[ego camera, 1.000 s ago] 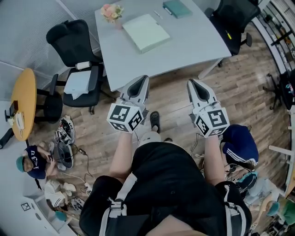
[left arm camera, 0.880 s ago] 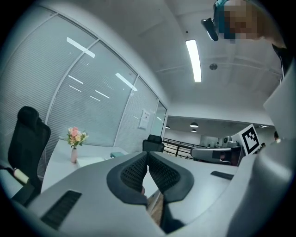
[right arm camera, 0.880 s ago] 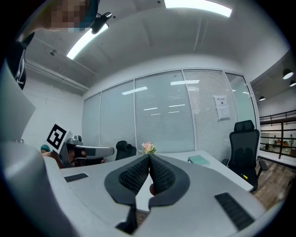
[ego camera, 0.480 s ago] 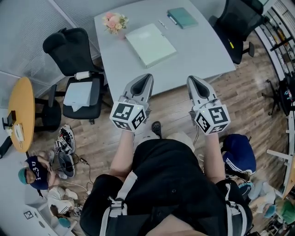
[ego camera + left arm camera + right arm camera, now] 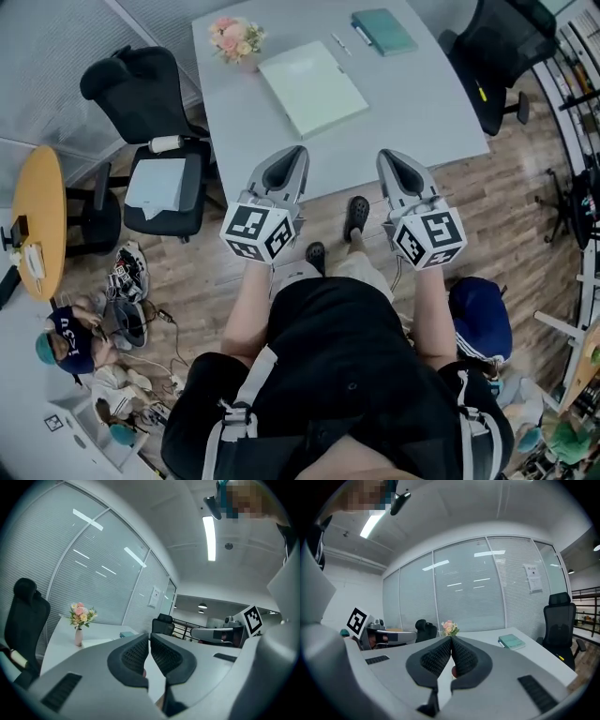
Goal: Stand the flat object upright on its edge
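Grey-shelled and side by side, the left gripper point(image 5: 298, 150) and the right gripper point(image 5: 384, 154) are held out over the wood-plank floor point(image 5: 487, 187). Their tips reach the near edge of the pale grey table point(image 5: 422, 103). Both pairs of jaws are pressed together with nothing between them, and each gripper view shows the ribbed pads meeting at the tips. A dark shoe point(image 5: 356, 216) is planted on the floor between the grippers, just short of the table's edge.

The flat object point(image 5: 312, 86), a pale green pad, lies flat on its face near the middle of the table, well apart from both grippers. Beyond it, a vase of flowers point(image 5: 236, 37) stands at the far left corner. A pen point(image 5: 340, 44) and a teal book point(image 5: 383, 31) lie towards the far right. A black office chair point(image 5: 141, 89) stands at the table's left side and a second chair point(image 5: 506, 47) at its right. Glass walls with blinds point(image 5: 464, 592) close off the room behind.

Compared with a second ago, the table and the flat object sit lower and nearer in the head view. The shoe has stepped forward between the grippers, and the jaws remain closed as before.
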`<state>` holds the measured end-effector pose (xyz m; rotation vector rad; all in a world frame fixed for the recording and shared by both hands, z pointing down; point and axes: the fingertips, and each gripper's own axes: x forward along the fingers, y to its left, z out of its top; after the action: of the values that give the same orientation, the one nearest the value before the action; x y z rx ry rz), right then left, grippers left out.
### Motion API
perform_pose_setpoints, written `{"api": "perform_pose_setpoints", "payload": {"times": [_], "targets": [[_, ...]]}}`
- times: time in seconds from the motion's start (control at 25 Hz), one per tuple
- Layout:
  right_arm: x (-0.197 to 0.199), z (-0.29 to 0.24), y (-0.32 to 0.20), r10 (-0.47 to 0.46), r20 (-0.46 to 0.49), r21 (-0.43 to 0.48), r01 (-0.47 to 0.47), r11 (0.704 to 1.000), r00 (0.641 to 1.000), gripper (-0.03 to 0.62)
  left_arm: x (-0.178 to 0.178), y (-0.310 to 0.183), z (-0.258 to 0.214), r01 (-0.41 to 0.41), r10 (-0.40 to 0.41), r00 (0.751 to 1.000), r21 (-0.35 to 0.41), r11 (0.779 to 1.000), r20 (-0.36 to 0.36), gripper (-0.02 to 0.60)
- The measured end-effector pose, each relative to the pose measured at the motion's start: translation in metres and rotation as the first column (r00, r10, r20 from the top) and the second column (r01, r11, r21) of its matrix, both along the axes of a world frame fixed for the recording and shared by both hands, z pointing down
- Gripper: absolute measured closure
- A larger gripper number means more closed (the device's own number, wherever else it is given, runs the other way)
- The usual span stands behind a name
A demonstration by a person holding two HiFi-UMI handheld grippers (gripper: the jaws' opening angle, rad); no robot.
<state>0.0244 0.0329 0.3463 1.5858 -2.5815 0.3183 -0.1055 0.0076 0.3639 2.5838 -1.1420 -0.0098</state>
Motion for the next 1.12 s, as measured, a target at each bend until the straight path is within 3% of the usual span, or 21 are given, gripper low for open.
{"api": "perform_pose_setpoints", "payload": {"times": [0.32,0.68,0.88,1.12], "targets": [[0.014,0.001,-0.088,-0.091,0.029,0.008,0.091,0.996,0.995,0.576,0.011,-0.070,0.000,0.094,-0.094,0.994,-0.003,0.996,0.050,0.554],[0.061,-0.003,-0.192,-0.171,0.052,0.008,0.171,0.985,0.984,0.576,0.052,-0.152,-0.006,0.200,-0.199,0.977,-0.013,0.980,0.071,0.554],[0.075,0.023,-0.233,-0.253,0.049,-0.047,0.255,0.966,0.966,0.551,0.069,-0.184,0.013,0.264,-0.260,0.962,-0.049,0.963,0.085,0.554],[0.074,0.068,-0.275,-0.303,0.029,-0.145,0.304,0.942,0.953,0.505,0.062,-0.218,0.053,0.334,-0.322,0.941,-0.129,0.934,0.108,0.531]]}}
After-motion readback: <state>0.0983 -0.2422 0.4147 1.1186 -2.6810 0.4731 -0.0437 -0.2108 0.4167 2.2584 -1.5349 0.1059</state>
